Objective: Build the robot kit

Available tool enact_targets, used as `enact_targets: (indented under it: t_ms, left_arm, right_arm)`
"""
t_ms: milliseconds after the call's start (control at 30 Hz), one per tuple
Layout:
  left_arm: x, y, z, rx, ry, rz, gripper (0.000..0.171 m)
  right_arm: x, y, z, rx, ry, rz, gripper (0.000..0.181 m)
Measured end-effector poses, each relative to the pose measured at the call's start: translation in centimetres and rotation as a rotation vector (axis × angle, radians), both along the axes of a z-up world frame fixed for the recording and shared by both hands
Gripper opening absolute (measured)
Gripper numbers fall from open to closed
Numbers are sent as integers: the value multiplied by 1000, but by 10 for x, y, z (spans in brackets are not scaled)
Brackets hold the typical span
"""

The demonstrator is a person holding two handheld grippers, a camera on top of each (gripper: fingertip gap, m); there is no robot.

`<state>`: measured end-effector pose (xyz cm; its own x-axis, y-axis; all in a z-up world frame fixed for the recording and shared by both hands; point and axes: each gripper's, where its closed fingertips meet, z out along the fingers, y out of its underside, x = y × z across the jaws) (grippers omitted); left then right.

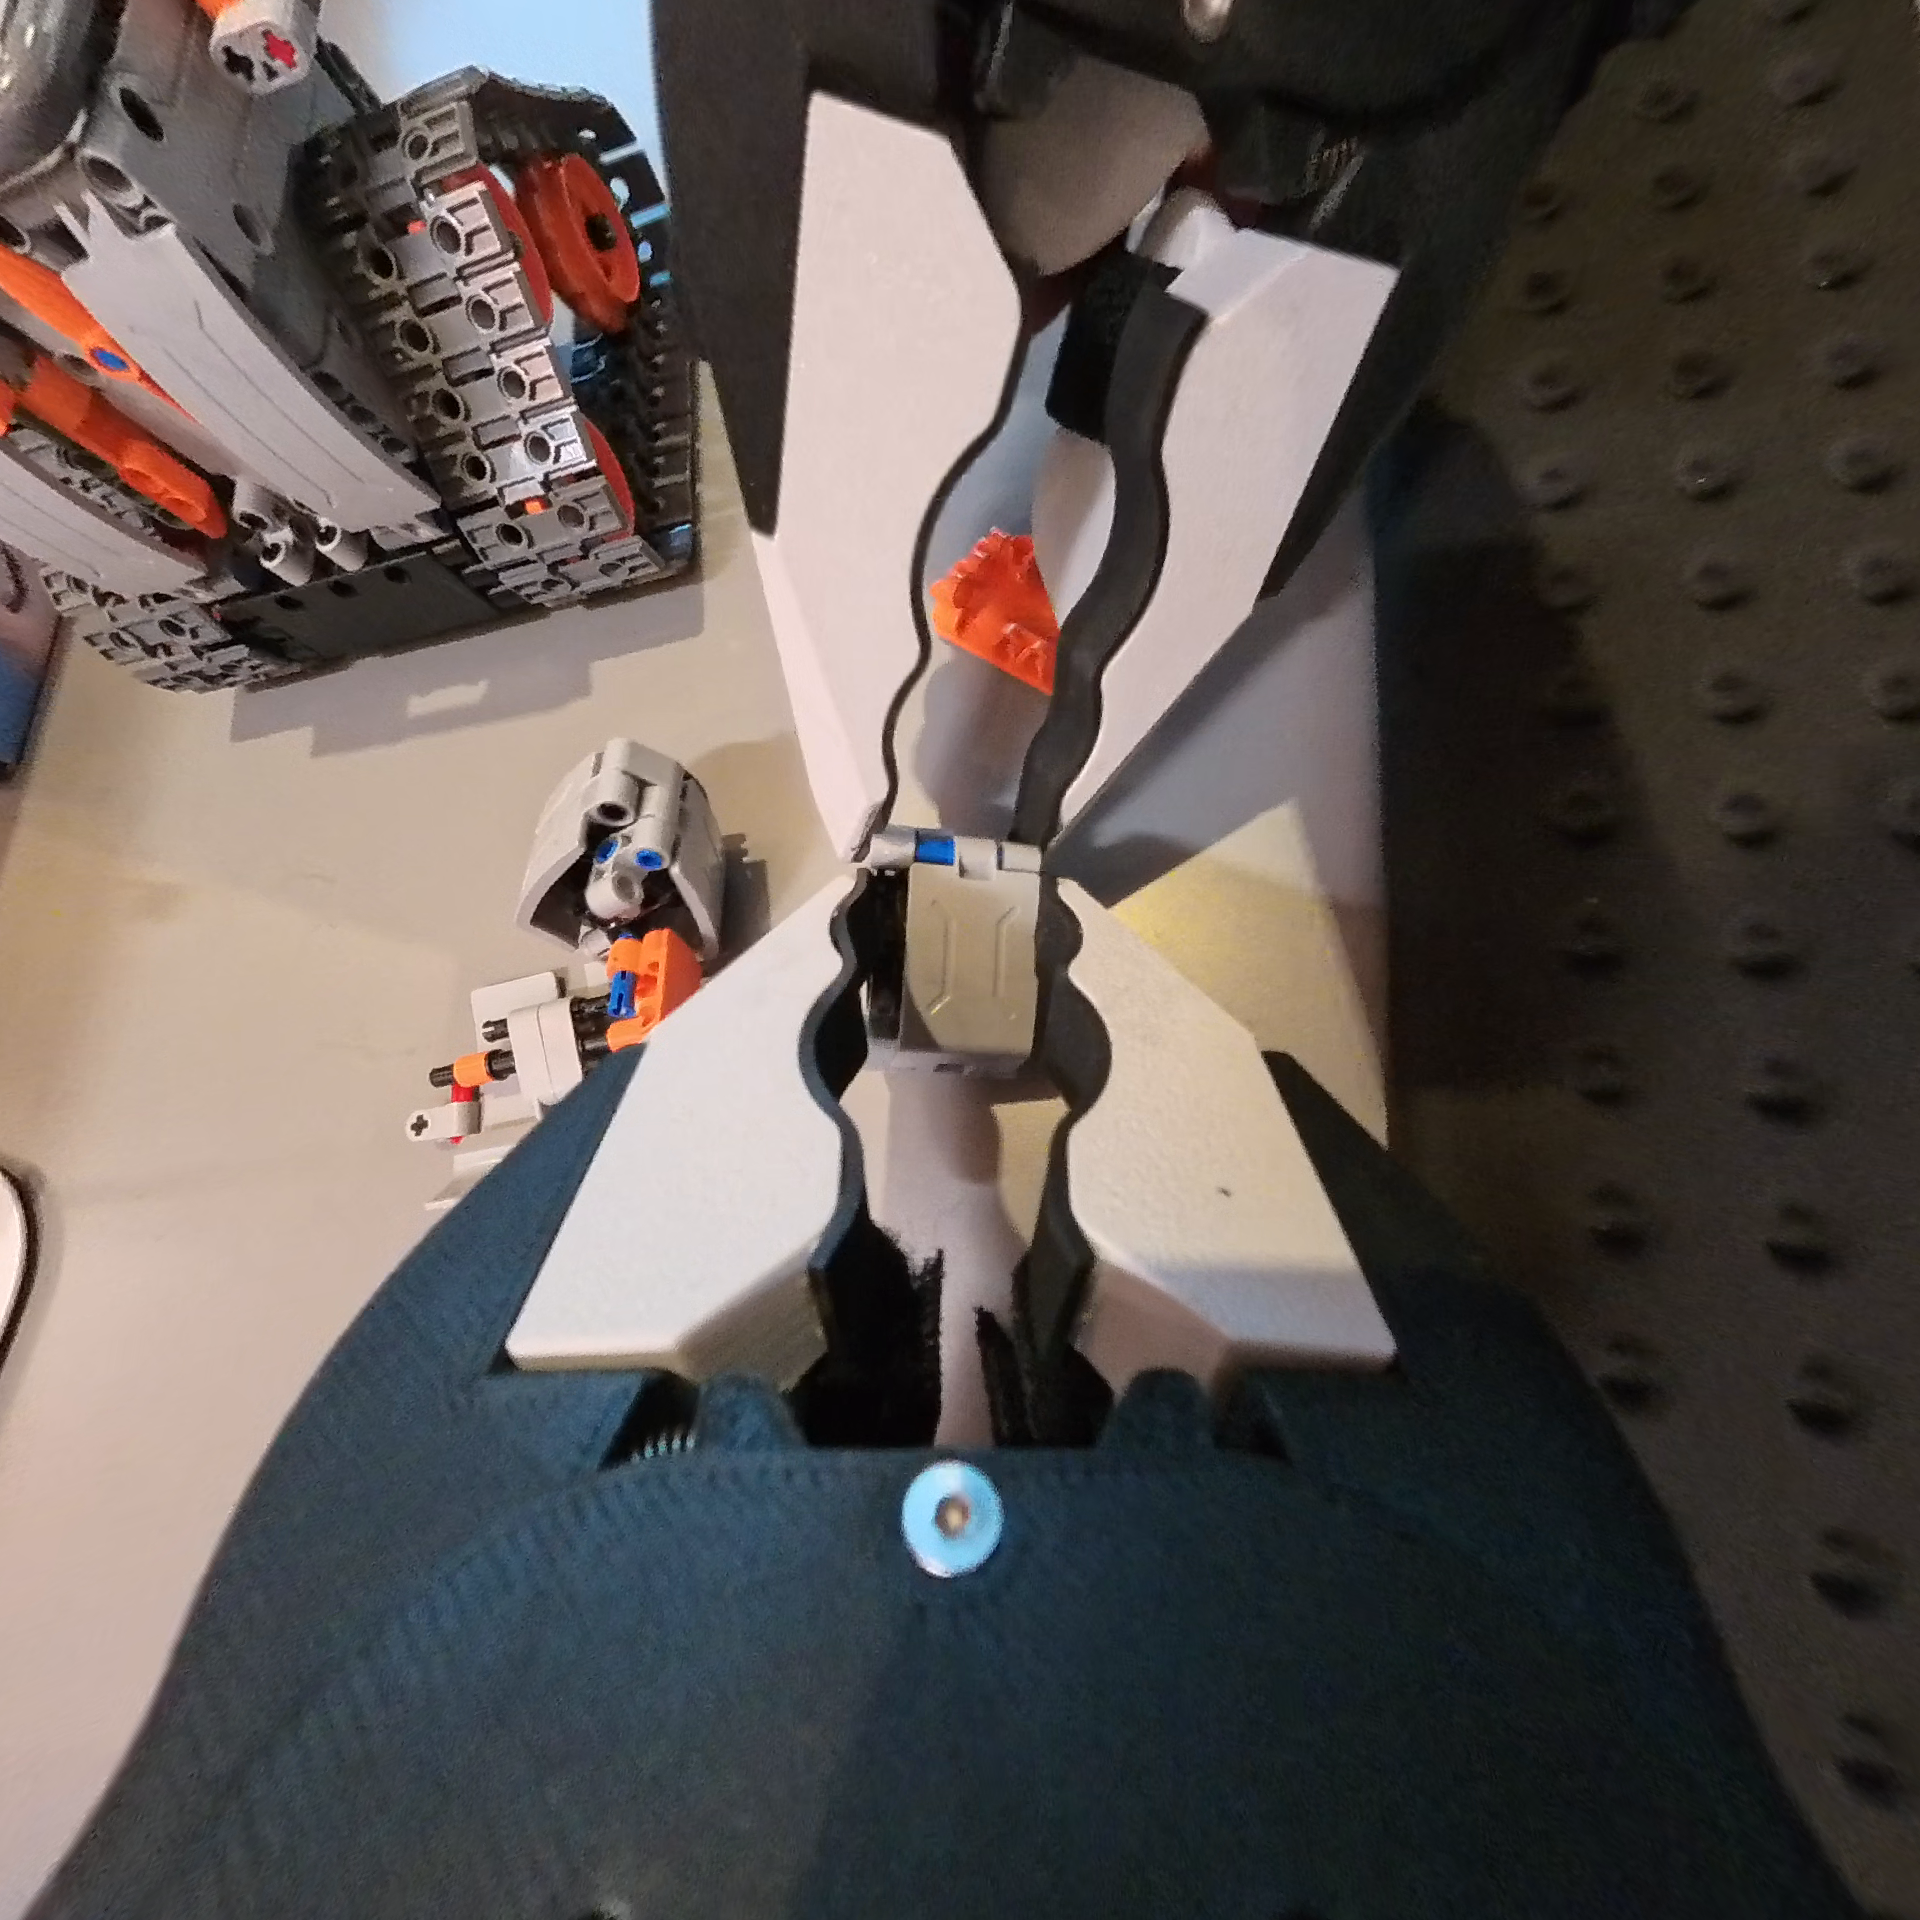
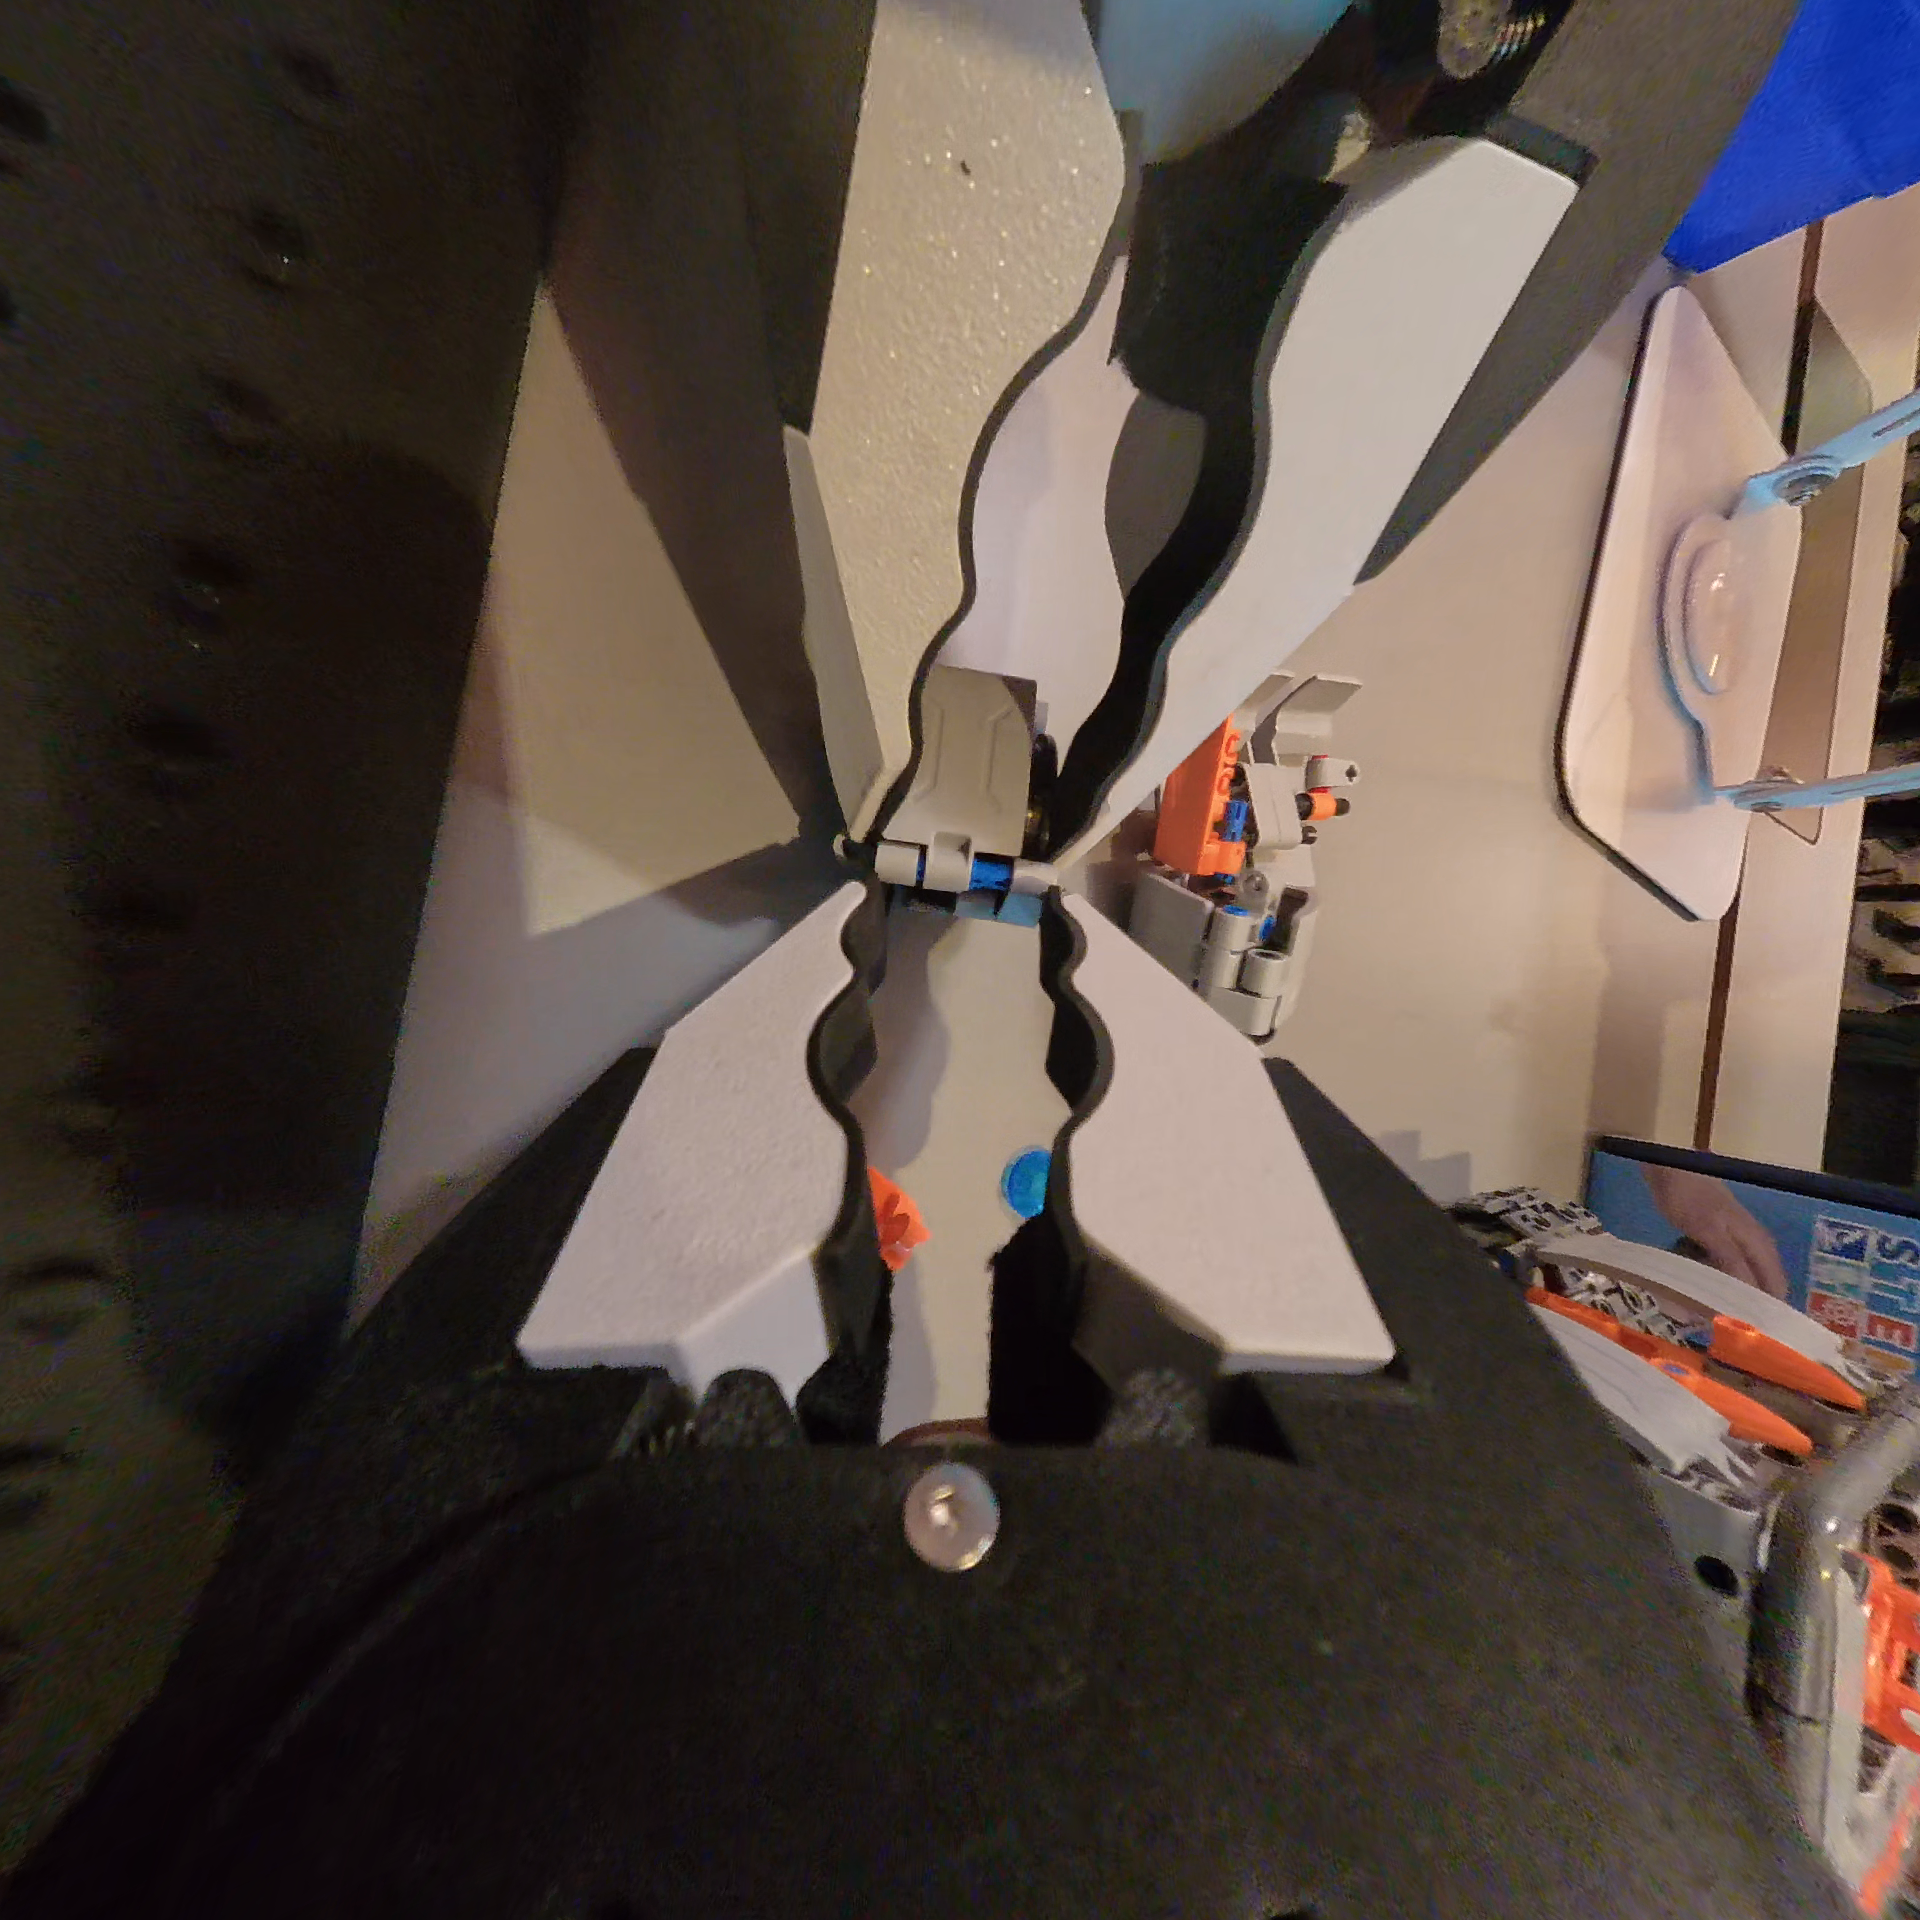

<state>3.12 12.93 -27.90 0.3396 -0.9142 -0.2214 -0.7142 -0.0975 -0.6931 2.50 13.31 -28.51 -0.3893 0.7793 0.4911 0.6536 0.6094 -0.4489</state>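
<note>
Between the two grippers: a small grey panel piece (image 1: 971, 977) with a blue pin (image 1: 935, 850) along its hinge edge, held above the desk (image 1: 260, 935).
Left gripper (image 1: 951, 940): closed on the grey panel piece, fingers pinching its sides.
Right gripper (image 2: 956, 899): tips meet the left gripper's at the hinge edge with the blue pin; narrowed there, but whether it truly pinches the edge cannot be told.
Progress: the small piece is lifted off the desk and shared by both grippers; it is joined to nothing else in view.
Nearby on the desk: a grey and orange sub-assembly (image 1: 613, 935) just left of the grippers, a loose orange piece (image 1: 1003, 613) behind the fingers.
Farther off: a large tracked model (image 1: 343, 395) in grey, black and orange, well apart.
Edges and room: bare desk lies between sub-assembly and tracked model; a dark studded surface (image 1: 1714, 831) crowds the left gripper's right side.
</note>
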Motion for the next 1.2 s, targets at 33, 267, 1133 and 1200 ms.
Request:
enact_targets:
  t_ms: [33, 267, 1133, 1200]
  left_arm:
    - [0, 0, 0, 5, 1, -2, 26]
    - [0, 0, 2, -9, -24, -14, 27]
    - [2, -4, 0, -16, -29, -37, 27]
    - [2, -4, 1, -19, -32, -40, 27]
  right_arm:
    - [0, 0, 0, 4, 0, -1, 26]
    - [3, -4, 3, -242, 38, 17, 36]
    - [1, -10, 8, -282, 78, 47, 27]
    - [0, -10, 8, -246, 77, 52, 26]
